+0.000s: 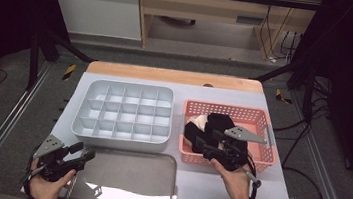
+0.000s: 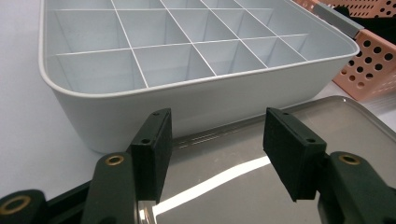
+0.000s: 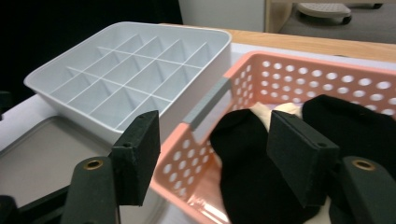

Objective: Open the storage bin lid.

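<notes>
A pink perforated basket [image 1: 224,106] at the right of the table holds black cloth pieces [image 1: 219,122] and a cream one [image 1: 199,121]. My right gripper [image 1: 206,138] hovers over the basket's near left part, open, with nothing between its jaws. In the right gripper view it [image 3: 215,154] looks past the basket's grey handle onto the black cloth [image 3: 252,177]. Left of the basket stands a grey divided organizer [image 1: 123,111], its cells empty. My left gripper [image 1: 83,151] is open at the front left, pointing at the organizer's near wall [image 2: 187,98] over the metal tray's corner.
A shiny metal tray [image 1: 125,179] lies at the table's front, just before the organizer. The white mat ends at a wooden strip [image 1: 174,76] at the far edge. Black frame bars and cables run beside the table.
</notes>
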A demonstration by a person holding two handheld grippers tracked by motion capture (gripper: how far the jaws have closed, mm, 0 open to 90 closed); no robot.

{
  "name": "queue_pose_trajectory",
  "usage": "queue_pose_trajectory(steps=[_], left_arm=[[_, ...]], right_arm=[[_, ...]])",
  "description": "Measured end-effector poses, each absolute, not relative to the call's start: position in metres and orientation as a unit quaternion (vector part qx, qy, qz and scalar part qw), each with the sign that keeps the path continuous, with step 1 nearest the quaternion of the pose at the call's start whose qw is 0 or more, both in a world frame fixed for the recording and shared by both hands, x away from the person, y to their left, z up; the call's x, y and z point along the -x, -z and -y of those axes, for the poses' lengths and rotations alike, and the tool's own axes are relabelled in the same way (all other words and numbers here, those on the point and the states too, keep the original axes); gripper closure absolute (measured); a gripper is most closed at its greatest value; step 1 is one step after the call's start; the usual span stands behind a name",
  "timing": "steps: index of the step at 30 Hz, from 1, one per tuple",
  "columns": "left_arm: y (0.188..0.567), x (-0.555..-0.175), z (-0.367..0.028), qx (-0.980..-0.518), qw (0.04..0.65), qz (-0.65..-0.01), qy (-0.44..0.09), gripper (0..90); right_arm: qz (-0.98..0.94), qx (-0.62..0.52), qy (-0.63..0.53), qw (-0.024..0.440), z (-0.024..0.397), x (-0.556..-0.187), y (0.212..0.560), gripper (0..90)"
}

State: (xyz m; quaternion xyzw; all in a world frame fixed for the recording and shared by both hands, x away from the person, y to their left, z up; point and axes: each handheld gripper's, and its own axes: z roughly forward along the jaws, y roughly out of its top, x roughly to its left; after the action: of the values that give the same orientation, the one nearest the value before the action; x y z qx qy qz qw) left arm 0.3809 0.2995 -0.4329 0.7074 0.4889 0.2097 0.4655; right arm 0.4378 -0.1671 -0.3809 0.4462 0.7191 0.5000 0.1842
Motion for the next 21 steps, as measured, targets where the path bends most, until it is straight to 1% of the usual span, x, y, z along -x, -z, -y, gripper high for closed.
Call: queue_pose_trajectory(steps=[7, 12, 21], left_arm=[[0.437, -0.380, -0.301, -0.711, 0.460, -0.485, -0.216, 42.1], [0.437, -0.378, -0.302, -0.714, 0.458, -0.482, -0.220, 41.7], [0.444, -0.378, -0.308, -0.719, 0.442, -0.487, -0.223, 41.0]], right_arm=[[-0.714, -0.453, -0.493, 0.204, 0.181, -0.450, 0.373, 37.6], [-0.713, -0.463, -0.483, 0.209, 0.187, -0.461, 0.371, 38.0], [-0.726, -0.481, -0.446, 0.208, 0.190, -0.473, 0.386, 39.2]])
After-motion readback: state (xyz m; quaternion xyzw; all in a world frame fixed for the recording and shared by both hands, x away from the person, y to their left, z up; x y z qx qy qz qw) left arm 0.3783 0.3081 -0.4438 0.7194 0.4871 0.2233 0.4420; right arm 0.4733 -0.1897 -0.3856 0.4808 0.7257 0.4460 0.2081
